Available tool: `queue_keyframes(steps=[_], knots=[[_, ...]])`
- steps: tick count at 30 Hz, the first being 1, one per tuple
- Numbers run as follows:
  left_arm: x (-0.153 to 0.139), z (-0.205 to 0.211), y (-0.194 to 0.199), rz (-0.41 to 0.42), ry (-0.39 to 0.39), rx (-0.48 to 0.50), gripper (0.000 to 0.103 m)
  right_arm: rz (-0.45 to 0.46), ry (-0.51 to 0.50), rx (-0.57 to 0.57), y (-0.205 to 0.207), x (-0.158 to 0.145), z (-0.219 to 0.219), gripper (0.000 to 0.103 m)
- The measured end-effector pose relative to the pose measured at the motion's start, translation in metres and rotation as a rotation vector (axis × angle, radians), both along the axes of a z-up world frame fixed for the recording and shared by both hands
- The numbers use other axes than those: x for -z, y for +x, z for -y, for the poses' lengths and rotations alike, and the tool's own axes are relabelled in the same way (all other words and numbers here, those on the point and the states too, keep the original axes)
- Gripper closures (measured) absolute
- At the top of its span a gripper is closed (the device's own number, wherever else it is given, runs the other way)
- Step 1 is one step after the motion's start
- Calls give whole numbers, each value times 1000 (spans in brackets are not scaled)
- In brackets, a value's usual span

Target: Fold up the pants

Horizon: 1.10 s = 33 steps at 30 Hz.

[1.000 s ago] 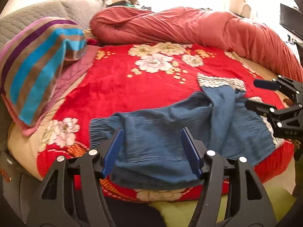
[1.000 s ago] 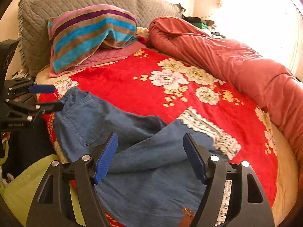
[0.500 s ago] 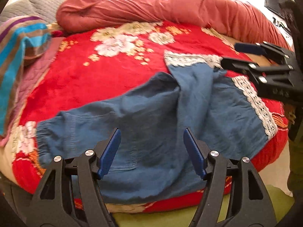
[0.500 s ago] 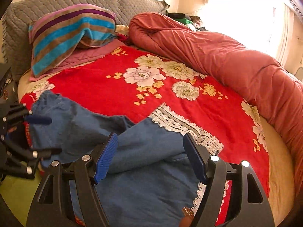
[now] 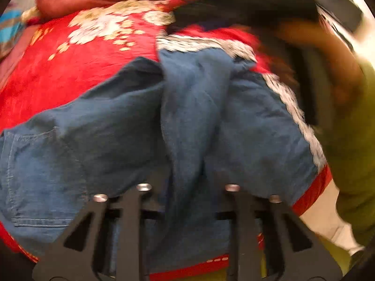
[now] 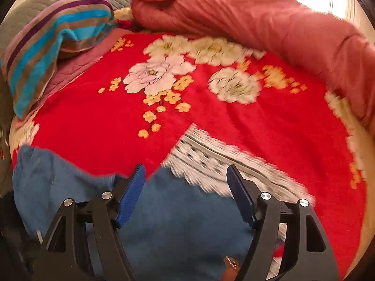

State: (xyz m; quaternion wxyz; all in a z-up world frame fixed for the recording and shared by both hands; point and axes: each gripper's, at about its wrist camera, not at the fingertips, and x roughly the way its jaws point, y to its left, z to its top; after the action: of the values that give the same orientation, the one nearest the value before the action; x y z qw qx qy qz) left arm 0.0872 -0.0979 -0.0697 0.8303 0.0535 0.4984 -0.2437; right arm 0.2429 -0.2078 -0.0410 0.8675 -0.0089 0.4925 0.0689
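The crumpled blue denim pants (image 5: pixel 145 121) with white lace hems lie on the red floral blanket (image 6: pixel 98 121), their bunched middle pinched as the left gripper (image 5: pixel 187 187) has just closed, while the right gripper (image 6: pixel 185 196) hovers agape above them.

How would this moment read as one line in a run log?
left hand-held gripper: just closing on blue denim pants | right hand-held gripper: open above lace hem
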Motion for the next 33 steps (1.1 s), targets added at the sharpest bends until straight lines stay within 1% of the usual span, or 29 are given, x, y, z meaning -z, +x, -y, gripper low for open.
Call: queue_keyframes(steps=[2,4,5,6,8,9,10,11,13,14,15,19,20,21,22,23,24,25,28,30,33], knots=[[0,7,-8,31,29,29,89,-34,3,20,20,14,-7,33],[-1,7,-9,33,25,35,89,-71,28,54,35,25,-5,33],[-1,6,-9,30,20,33,89,-101,26,93,43,34,-1,35],[-1,5,-9,25,13,30,89,-106,14,110,46,37,2,41],[-2,2,-9,21,-1,26,89,-86,-9,110,47,36,10,75],[-2,2,-9,21,-5,24,89,-79,14,102,45,33,15,82],[-2,1,-10,20,-11,22,88,-69,47,102,40,28,23,93],[-2,0,-10,18,-17,19,86,-42,70,110,30,18,32,93],[-2,-1,-7,12,-25,10,82,4,76,117,13,3,46,94],[-3,-2,-7,14,-28,2,77,26,85,124,2,-5,54,94],[-4,-3,-8,17,-32,-3,74,50,108,141,-17,-16,68,94],[-7,-8,-4,38,-35,-18,73,102,166,192,-72,-44,104,94],[-7,-8,-4,49,-19,-16,84,115,176,205,-93,-52,114,94],[-8,-8,-5,57,2,-16,103,122,180,210,-104,-57,118,94],[-8,-10,-3,66,18,-19,103,126,188,211,-120,-64,124,94],[-11,-13,-4,73,12,-21,103,125,210,205,-139,-71,129,94],[-14,-15,-6,81,7,-15,103,123,215,202,-150,-74,133,94],[-19,-16,-10,104,11,-3,103,123,217,197,-169,-80,136,94],[-33,-19,-22,174,43,27,103,113,228,178,-205,-86,132,94],[-39,-20,-31,209,71,47,103,103,248,174,-231,-84,127,94],[-38,-21,-39,212,95,68,103,29,264,200,-261,-64,122,94]])
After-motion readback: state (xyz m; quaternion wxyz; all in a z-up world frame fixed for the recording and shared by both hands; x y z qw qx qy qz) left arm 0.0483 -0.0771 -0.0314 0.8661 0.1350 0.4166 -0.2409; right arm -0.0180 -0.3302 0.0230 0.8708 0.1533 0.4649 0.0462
